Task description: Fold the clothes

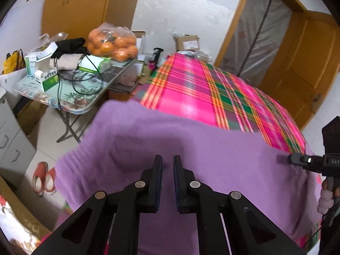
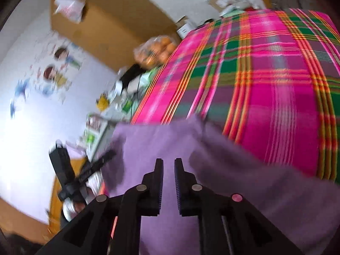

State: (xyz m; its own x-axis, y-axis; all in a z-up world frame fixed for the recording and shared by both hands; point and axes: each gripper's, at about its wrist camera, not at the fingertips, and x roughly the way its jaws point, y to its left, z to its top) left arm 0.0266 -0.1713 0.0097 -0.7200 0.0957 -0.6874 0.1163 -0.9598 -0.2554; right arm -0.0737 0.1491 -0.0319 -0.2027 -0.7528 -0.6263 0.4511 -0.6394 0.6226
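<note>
Left gripper (image 1: 167,163): jaws nearly together, narrow gap. Purple cloth (image 1: 170,131) fills the view behind the fingers; can't tell whether a fold is pinched at the tips, that spot is dark and blurred.

Right gripper (image 2: 169,165): same narrow gap, fingers over the cloth (image 2: 159,140). The frame is smeared, so I can't tell whether it grips anything.

The cloth lies across the near end of the bed, on the pink and green plaid sheet (image 1: 201,89), and droops over the bed edge toward 8 o'clock in my left view. In my right view one cloth corner sticks up at 12 o'clock from the fingertips, against the sheet (image 2: 265,80).

In my left view the right gripper (image 1: 297,160) sits at 3 o'clock, its tip at the cloth's right edge, with a hand (image 1: 325,197) on the grip below it. In my right view the left gripper (image 2: 106,157) shows at 9 o'clock, at the cloth's left edge.

Further out, left view:
- folding table (image 1: 80,104) at 10 o'clock beside the bed
- bag of oranges (image 1: 112,42) on it, plus green and white boxes (image 1: 46,78) and a black cable (image 1: 85,80)
- red slippers (image 1: 43,176) on the floor at 9 o'clock
- wooden wardrobe (image 1: 85,6) at 11 o'clock
- wooden door (image 1: 301,63) at 2 o'clock
</note>
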